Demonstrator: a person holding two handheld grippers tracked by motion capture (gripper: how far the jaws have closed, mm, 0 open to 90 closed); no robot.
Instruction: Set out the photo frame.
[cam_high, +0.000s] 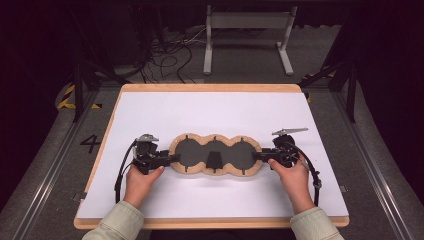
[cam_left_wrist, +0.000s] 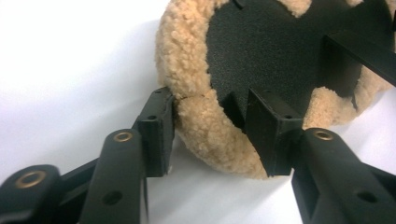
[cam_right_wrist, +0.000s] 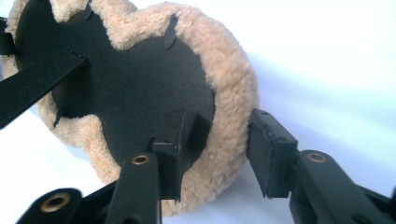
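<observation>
Tan fleece rimmed a long three-lobed pad (cam_high: 216, 155) with a dark, flat inner face, which lay near the middle of the white table (cam_high: 215, 112), a little toward the person's side. A short black strap (cam_high: 214, 160) crossed its middle lobe.

The left gripper (cam_high: 169, 159), held in the person's left hand (cam_high: 140, 180), met the pad at its left end. In the left gripper view its fingers (cam_left_wrist: 159, 133) straddled the fleecy rim (cam_left_wrist: 201, 121): one stood against the outside of the fleece, the other on the dark inner face, so they were parted around the edge with the fleece between them. Whether they truly squeezed it I cannot tell.

The right gripper (cam_high: 260, 156), in the right hand (cam_high: 295, 176), met the right end. In the right gripper view one of its fingers (cam_right_wrist: 172, 149) lay on the dark inner face (cam_right_wrist: 130, 88), while the other stood just outside the fleece with a thin gap showing, so that pair was released, set around the rim without pinching it.

A black cable (cam_high: 311, 170) curved from the right gripper across the table. Beyond the table's far edge a grey metal frame (cam_high: 247, 37) stood on the floor among loose cables (cam_high: 170, 57).
</observation>
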